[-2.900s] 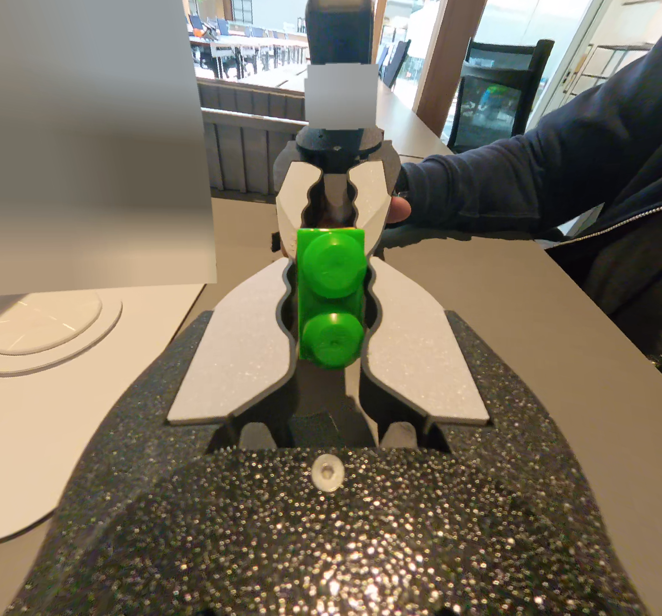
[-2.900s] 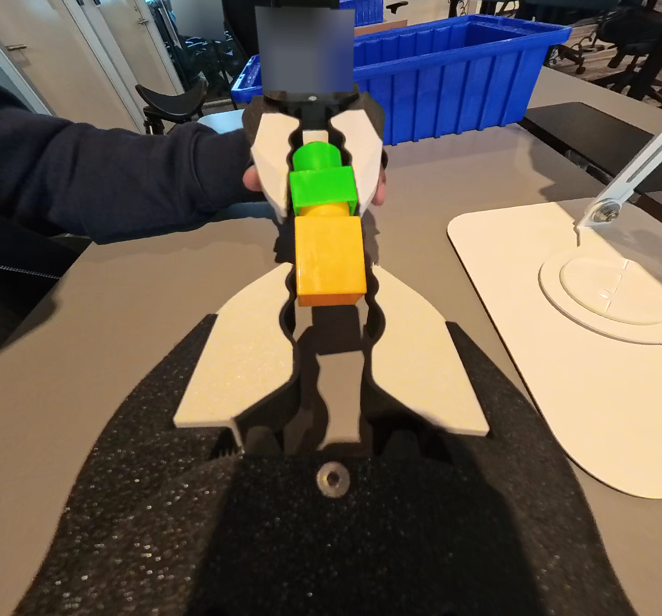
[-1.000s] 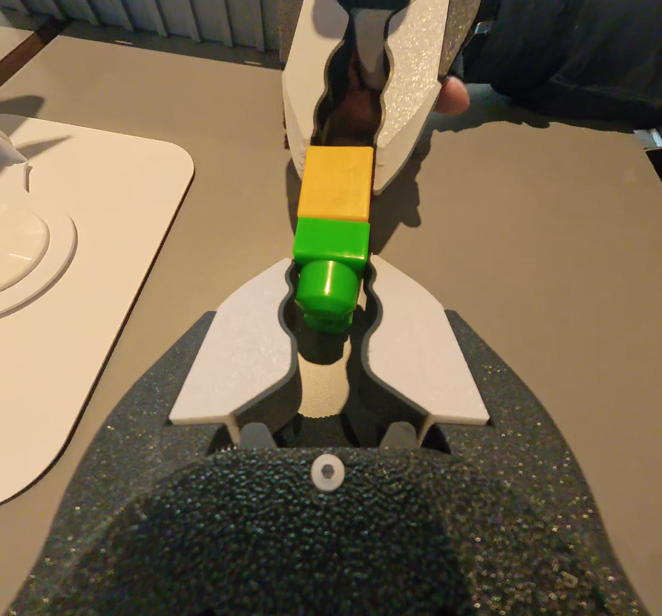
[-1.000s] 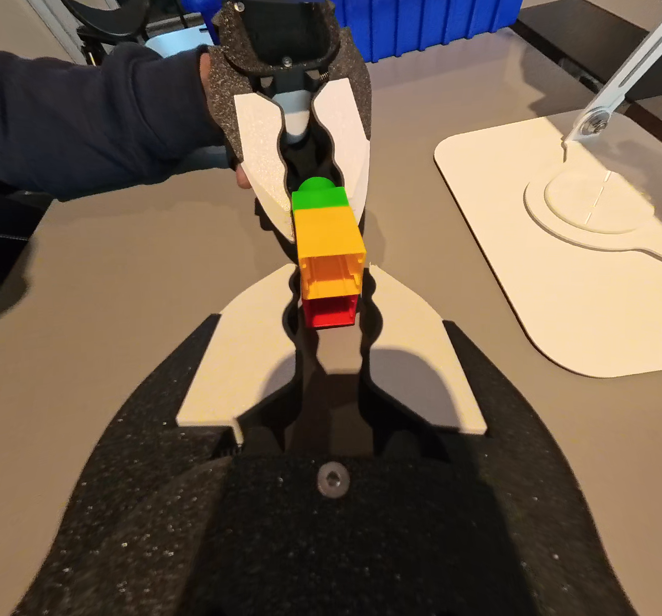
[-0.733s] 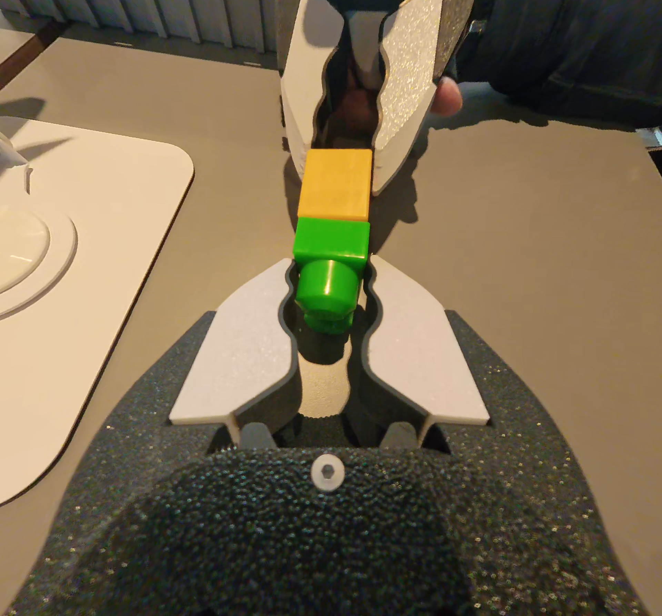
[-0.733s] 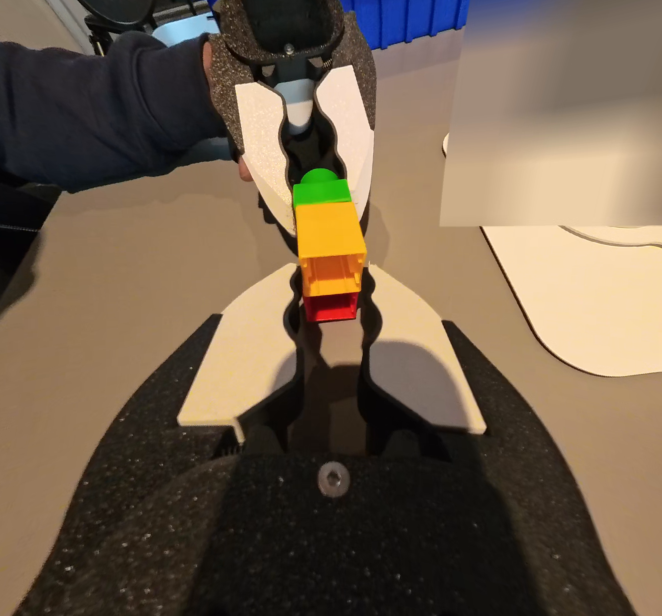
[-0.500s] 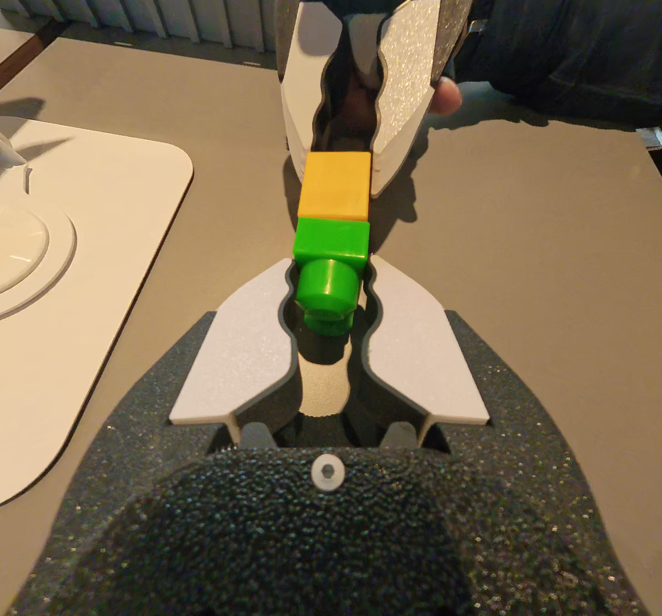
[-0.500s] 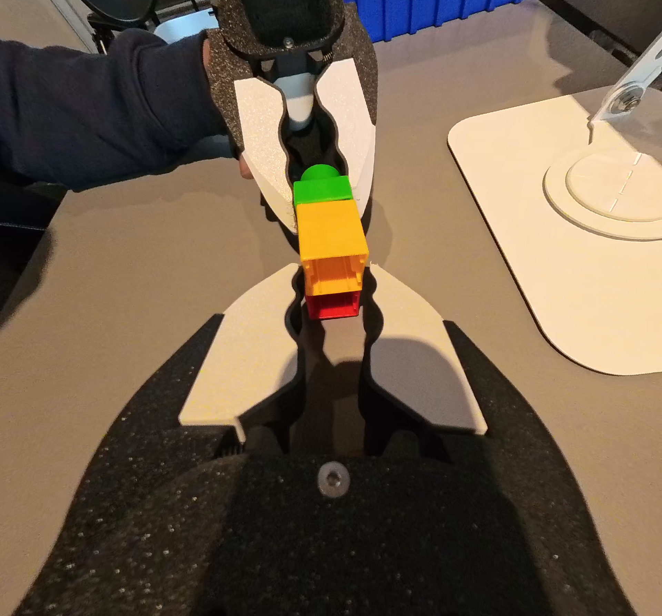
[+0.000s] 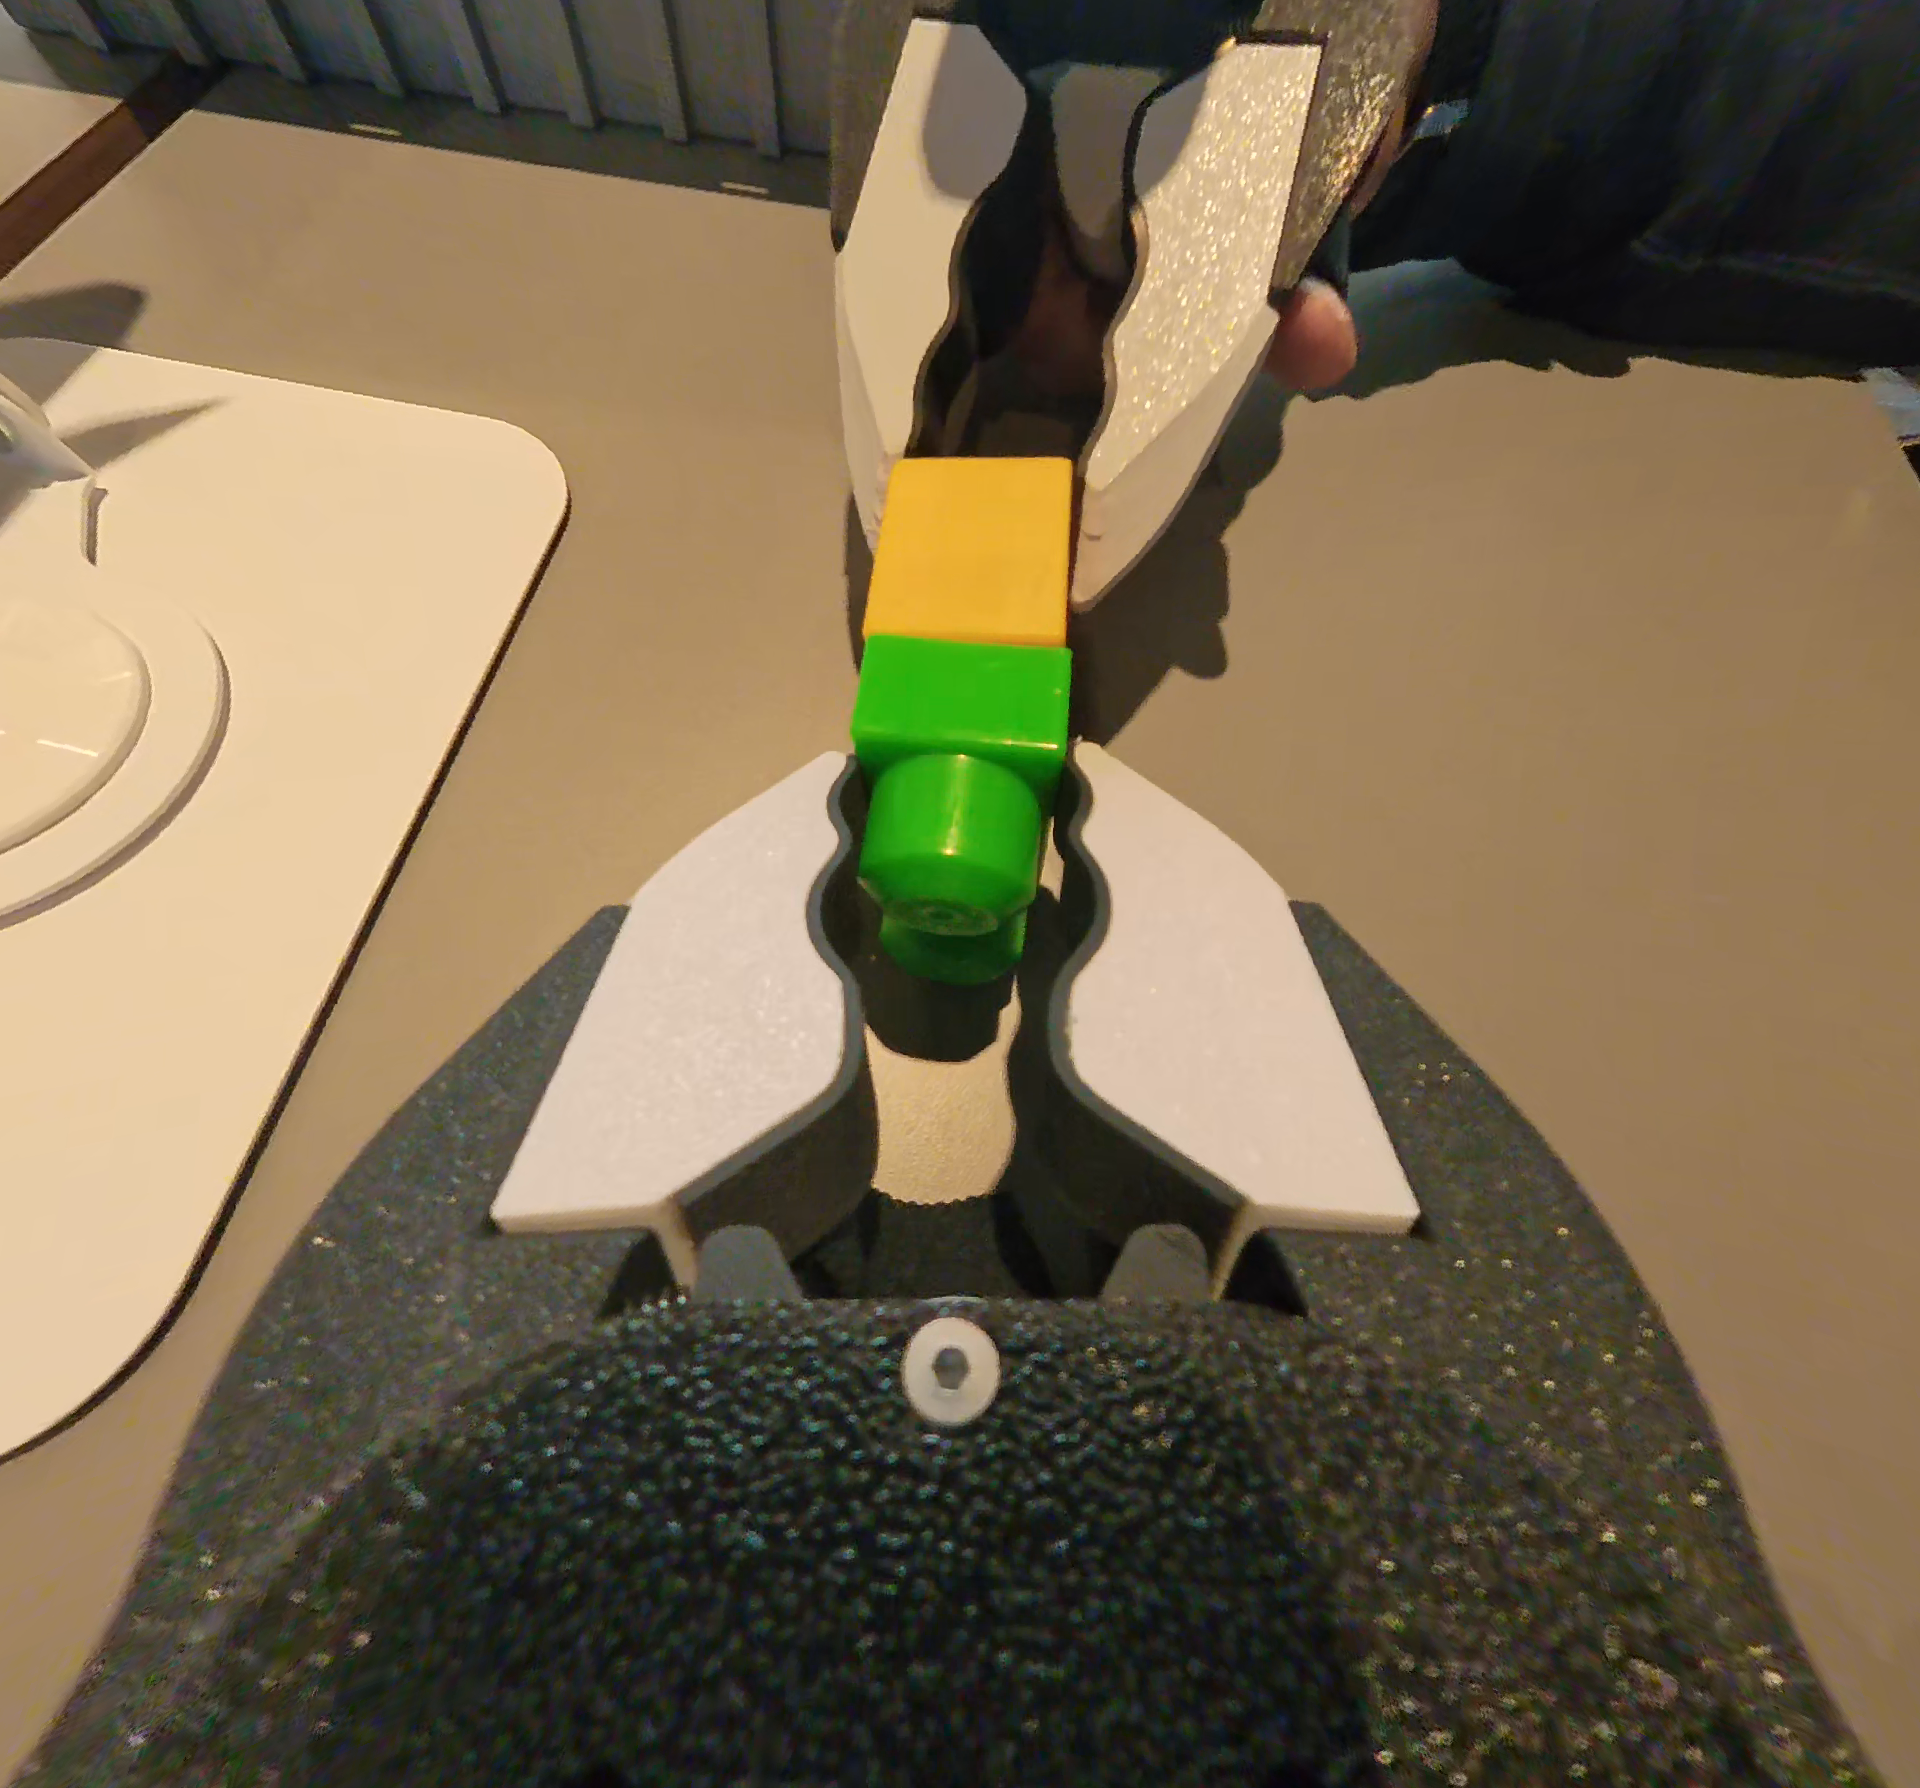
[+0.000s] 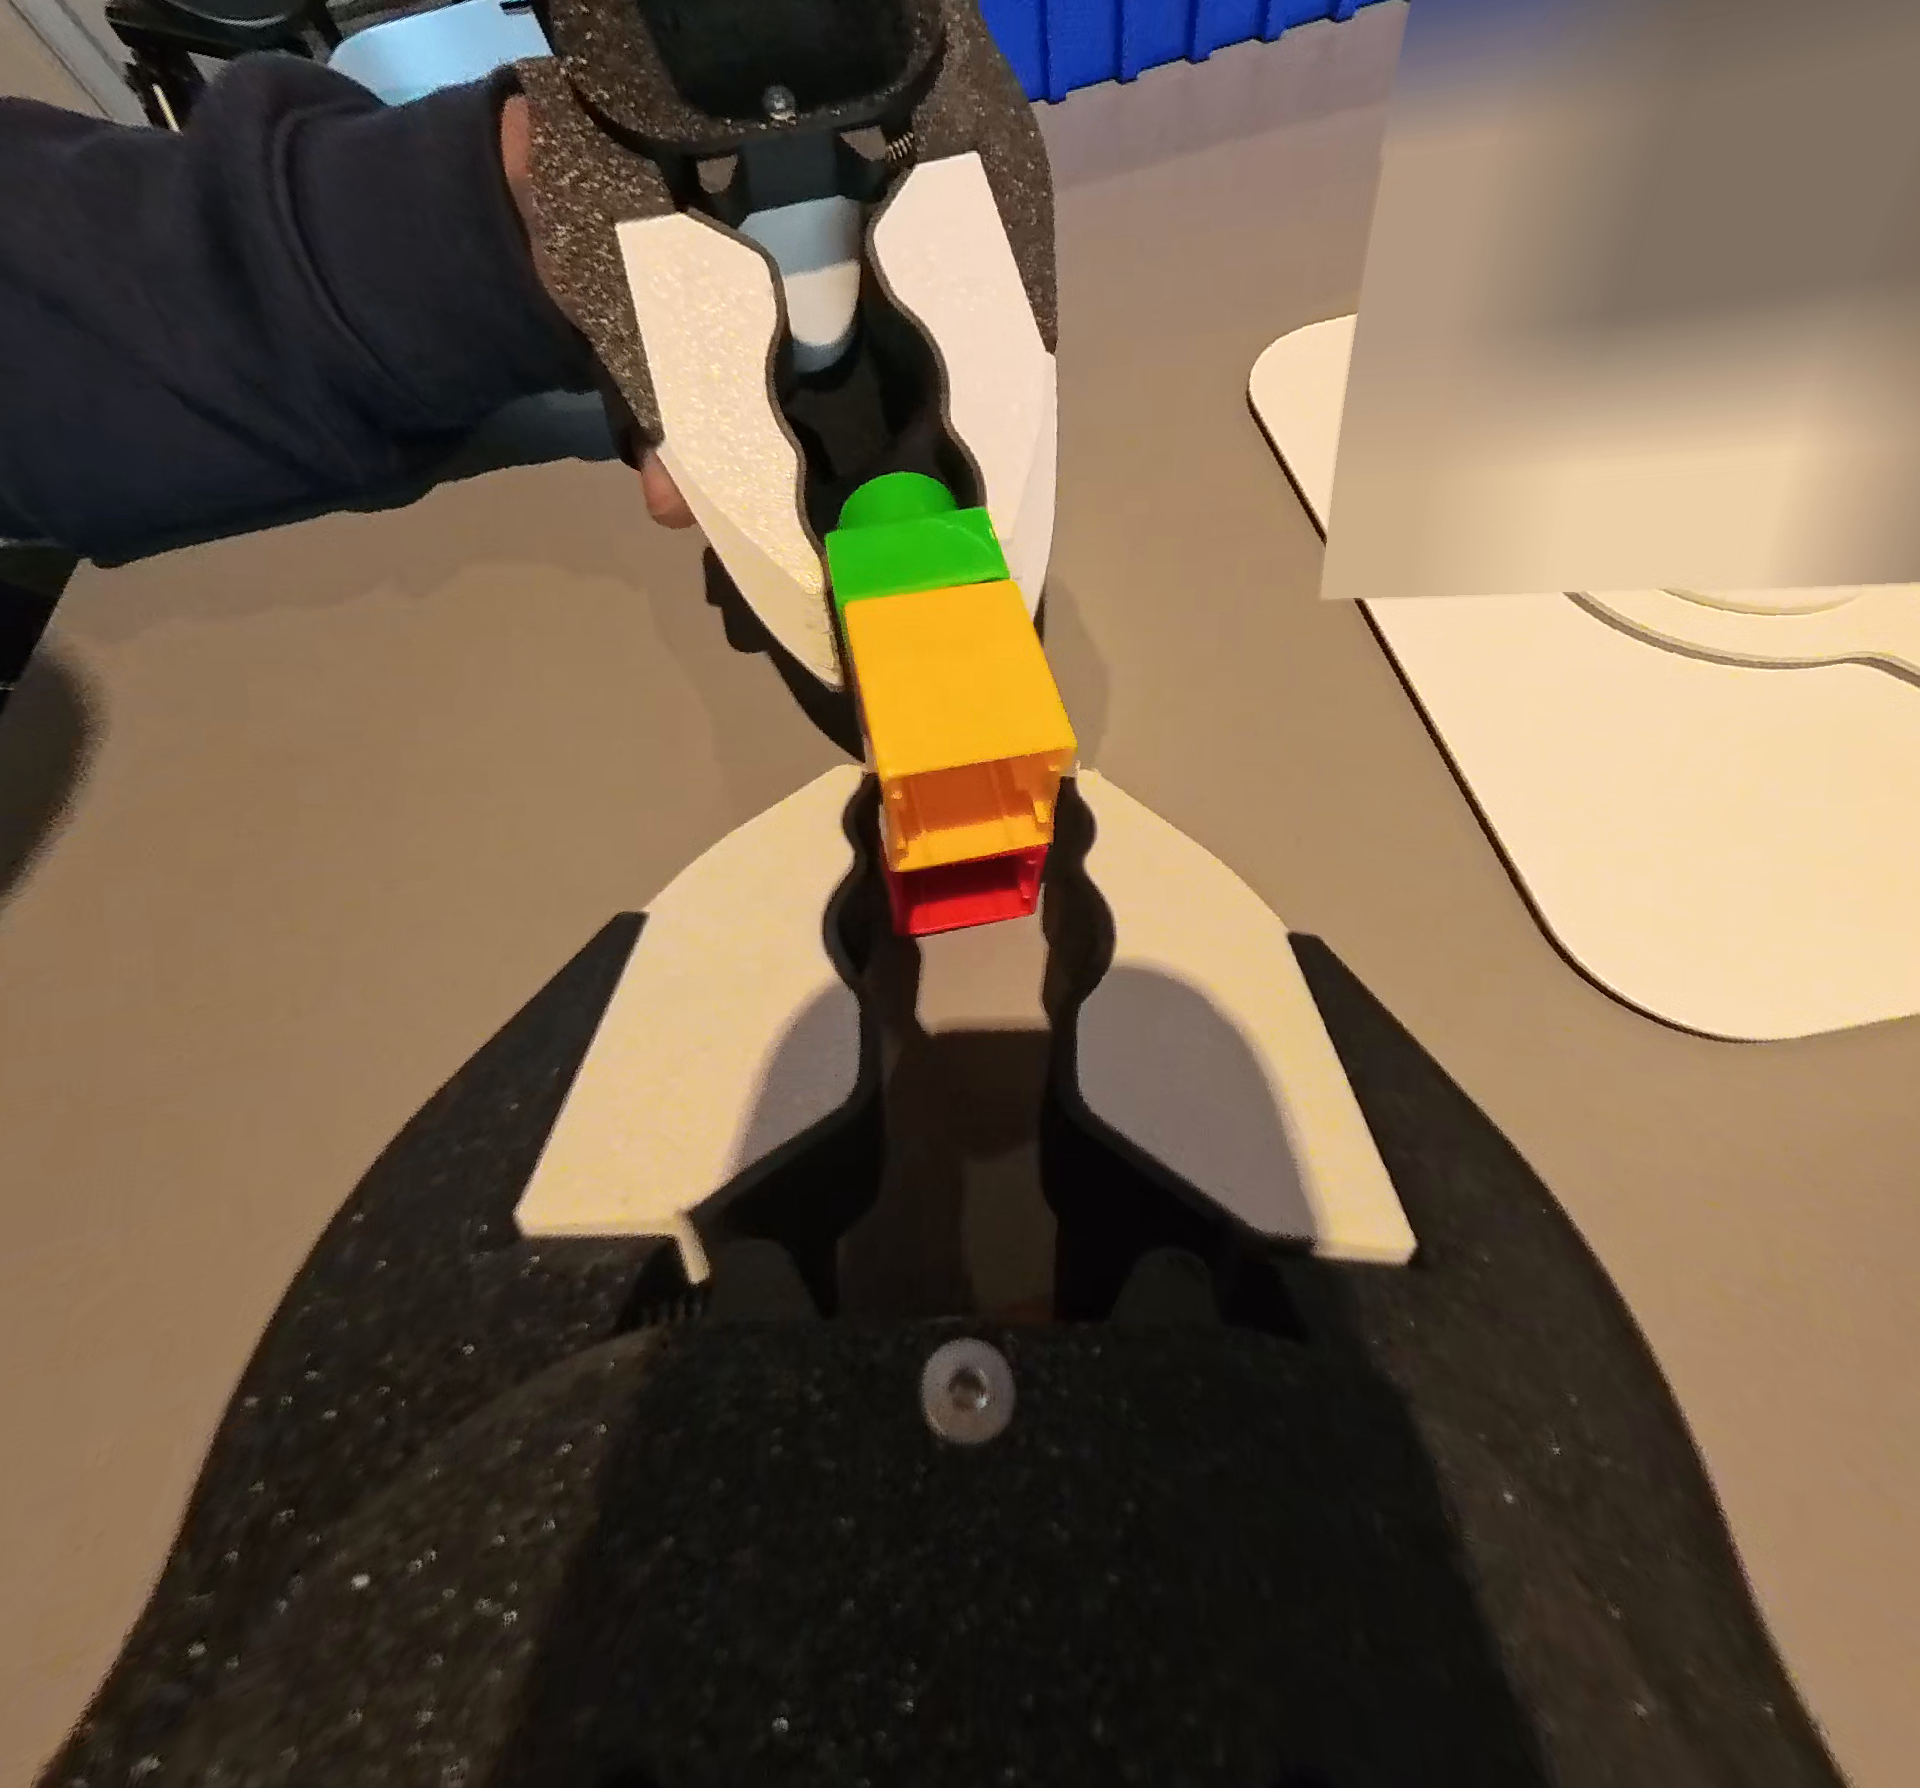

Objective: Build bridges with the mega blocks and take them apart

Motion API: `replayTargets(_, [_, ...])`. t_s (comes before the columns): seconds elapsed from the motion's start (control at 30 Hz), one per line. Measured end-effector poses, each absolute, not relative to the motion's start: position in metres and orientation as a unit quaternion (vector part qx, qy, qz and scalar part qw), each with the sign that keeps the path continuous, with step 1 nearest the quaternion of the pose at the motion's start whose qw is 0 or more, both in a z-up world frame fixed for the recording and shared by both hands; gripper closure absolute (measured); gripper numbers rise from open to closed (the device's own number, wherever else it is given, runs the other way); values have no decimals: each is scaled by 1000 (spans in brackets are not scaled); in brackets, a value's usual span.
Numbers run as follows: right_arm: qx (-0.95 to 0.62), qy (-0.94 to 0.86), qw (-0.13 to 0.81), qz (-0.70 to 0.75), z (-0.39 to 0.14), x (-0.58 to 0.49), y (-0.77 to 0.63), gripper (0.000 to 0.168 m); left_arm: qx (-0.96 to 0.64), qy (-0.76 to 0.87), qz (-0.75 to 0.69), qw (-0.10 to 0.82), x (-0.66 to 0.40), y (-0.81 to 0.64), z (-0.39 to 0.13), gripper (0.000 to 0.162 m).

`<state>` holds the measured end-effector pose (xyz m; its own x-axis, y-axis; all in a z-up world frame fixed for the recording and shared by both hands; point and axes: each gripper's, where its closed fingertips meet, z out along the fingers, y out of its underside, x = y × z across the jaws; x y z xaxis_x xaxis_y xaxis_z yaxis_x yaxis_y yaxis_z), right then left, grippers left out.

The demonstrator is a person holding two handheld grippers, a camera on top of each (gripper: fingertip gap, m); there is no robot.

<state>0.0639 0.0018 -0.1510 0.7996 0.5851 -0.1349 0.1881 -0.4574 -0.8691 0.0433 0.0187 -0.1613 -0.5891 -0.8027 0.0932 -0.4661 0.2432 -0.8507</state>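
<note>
Left tongs (image 9: 961, 782) clamp the green block (image 9: 961, 699), studs pointing back at their camera. Right tongs (image 10: 971, 782) clamp the yellow block (image 10: 956, 684), a red block (image 10: 966, 891) just under it. The joined stack is above the worktop (image 9: 1455, 803), long axis running straight between the 2 facing tongs.

Dim, warm light, soft shadows on the table (image 9: 1558, 803), wide-angle distortion at edges

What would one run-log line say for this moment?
left gripper: shut on green block | right gripper: shut on yellow block | blocks: joined in a row, held above grey table | red block: under the yellow
</note>
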Motion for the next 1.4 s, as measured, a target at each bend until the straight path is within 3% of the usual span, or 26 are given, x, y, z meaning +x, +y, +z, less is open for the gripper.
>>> replayTargets(0.73, [-840, -227, 471, 147, -154, 62, 6, 133, -417, 770, -443, 191, 43, 19, -162, 129])
replayTargets(1.0, [-828, -242, 472, 184, -152, 61, 3, 128, -412, 767, -457, 183, 42, 21, -162, 128])
replayTargets(1.1, [-822, -260, 469, 194, -152, 63, -4, 133, -405, 770, -457, 183, 41, 19, -162, 128])
replayTargets(1.2, [-810, -271, 480, 200, -148, 68, -9, 150, -403, 772, -458, 182, 40, 19, -162, 128])
replayTargets(1.4, [-799, -269, 492, 217, -143, 71, -10, 151, -397, 775, -457, 183, 39, 18, -162, 128])
